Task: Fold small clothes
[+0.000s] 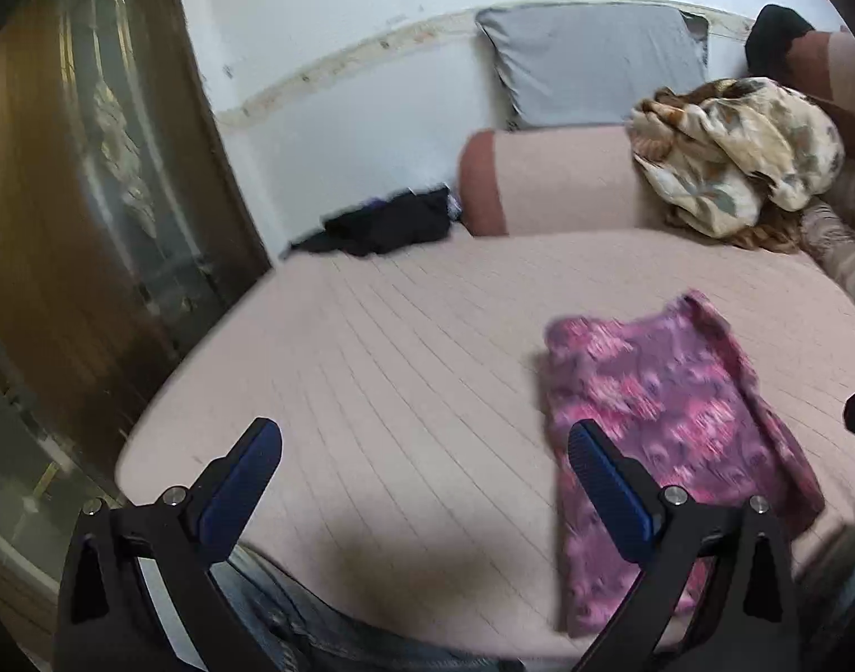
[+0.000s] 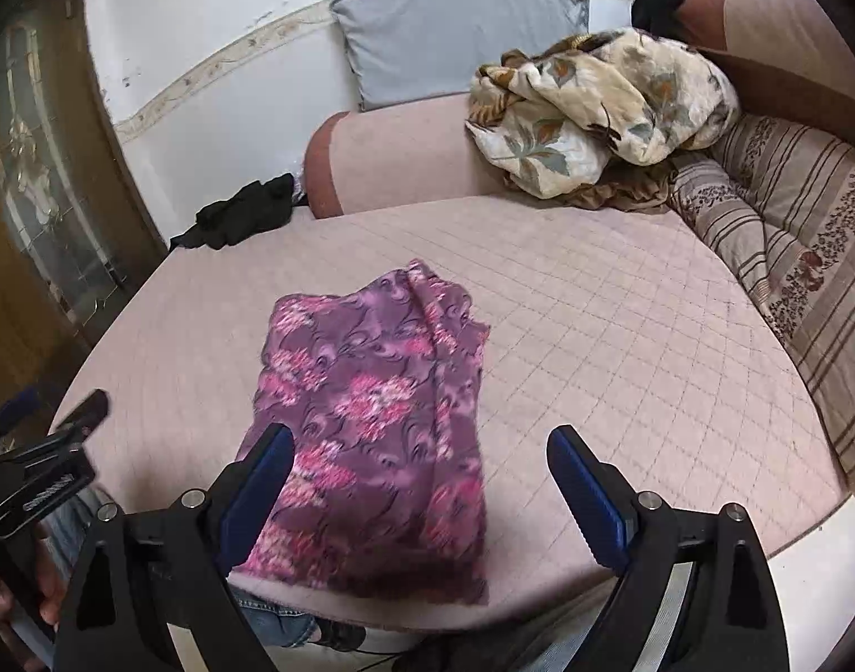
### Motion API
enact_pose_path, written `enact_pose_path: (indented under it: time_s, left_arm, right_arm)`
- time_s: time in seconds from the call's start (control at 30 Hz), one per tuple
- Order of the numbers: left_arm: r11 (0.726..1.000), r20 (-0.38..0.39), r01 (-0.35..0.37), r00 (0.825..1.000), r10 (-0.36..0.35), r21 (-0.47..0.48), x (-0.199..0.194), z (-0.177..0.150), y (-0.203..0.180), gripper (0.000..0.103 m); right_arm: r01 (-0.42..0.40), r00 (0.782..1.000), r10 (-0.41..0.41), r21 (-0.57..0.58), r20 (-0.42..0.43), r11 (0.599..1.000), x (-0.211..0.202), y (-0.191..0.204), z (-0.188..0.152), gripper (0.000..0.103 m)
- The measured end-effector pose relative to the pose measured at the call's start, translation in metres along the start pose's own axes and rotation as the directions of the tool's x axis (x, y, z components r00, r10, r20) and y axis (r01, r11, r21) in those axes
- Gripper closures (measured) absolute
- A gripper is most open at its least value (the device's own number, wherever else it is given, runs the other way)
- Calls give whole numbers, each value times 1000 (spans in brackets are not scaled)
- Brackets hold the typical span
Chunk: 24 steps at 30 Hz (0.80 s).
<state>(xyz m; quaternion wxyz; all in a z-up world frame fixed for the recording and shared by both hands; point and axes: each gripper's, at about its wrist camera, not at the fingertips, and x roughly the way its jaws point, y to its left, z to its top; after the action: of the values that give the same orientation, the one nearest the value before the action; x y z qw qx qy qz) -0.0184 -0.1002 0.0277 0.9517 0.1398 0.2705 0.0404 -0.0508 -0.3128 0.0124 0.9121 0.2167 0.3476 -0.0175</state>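
We note the purple floral garment [image 2: 371, 425] on the pink bed [image 2: 623, 336], long axis running away from us, nearer the wide-open, empty right gripper [image 2: 419, 495] than the equally wide left gripper [image 1: 424, 481].

We carry two matching handheld grippers. Our left gripper [image 1: 424, 451] has a matte black frame that splits into two angled arms, each ending in a flat finger faced with a ribbed dark blue pad [image 1: 239, 495]. Round silver screws [image 1: 172, 495] sit at the joints of each arm, two to a side, and teardrop-shaped cutouts pierce the lower frame. Our right gripper [image 2: 419, 456] shows the same black arms, blue toothed pads [image 2: 587, 504] and silver screws [image 2: 645, 499], plus a pale metal strip inside the right arm. Below, we wear blue denim jeans [image 1: 276, 605].
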Motion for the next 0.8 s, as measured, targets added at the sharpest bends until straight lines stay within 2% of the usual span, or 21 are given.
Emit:
enact_pose_path:
  time_s: [0.07,0.17,0.43,0.5,0.57,0.6,0.63,0.67,0.7,0.73,0.77,0.8]
  left_arm:
    - [996,41,-80,996,78,50,-1,10,-10,1]
    - [983,87,-157,985,149,96,0,21,-23,1]
    - [979,101,-140,987,126,147,22,40,-56,1]
    - [983,84,-99,993,87,157,30,39,-62,1]
    - [989,23,35,999,-38,141,48,36,-60,1]
    - [985,-22,120,993,-118,120,62,32,-57,1]
    - [970,-114,231,968,-222,78,86,28,-52,1]
    - [952,-187,304,937,-294,26,105,24,-48,1]
    - [917,-283,391,874,-395,-75,134,20,-41,1]
    - [892,-336,427,827,-451,-147,153,16,-37,1]
    - [855,-392,454,760,-519,-251,180,11,-31,1]
    - [834,-407,462,729,-550,-300,193,8,-29,1]
  right_arm:
    - [-18,1000,18,24,-22,1000,11,-10,10,9]
    - [-72,994,78,86,-78,994,35,-29,20,9]
    - [-25,990,44,142,-131,990,81,-53,8,12]
    - [-19,989,42,155,-145,988,88,-57,8,12]
    - [-27,988,53,171,-147,985,93,-60,11,12]
    - [-29,986,58,180,-155,983,97,-61,14,12]
    - [-32,984,63,186,-164,982,101,-62,17,12]
    - [-32,982,66,189,-176,981,107,-63,23,12]
    - [-31,980,67,188,-186,982,113,-63,30,12]
    - [-33,977,71,185,-203,982,120,-62,36,12]
    - [-46,969,89,182,-230,982,132,-61,46,12]
    - [-62,967,106,189,-233,980,140,-61,53,12]
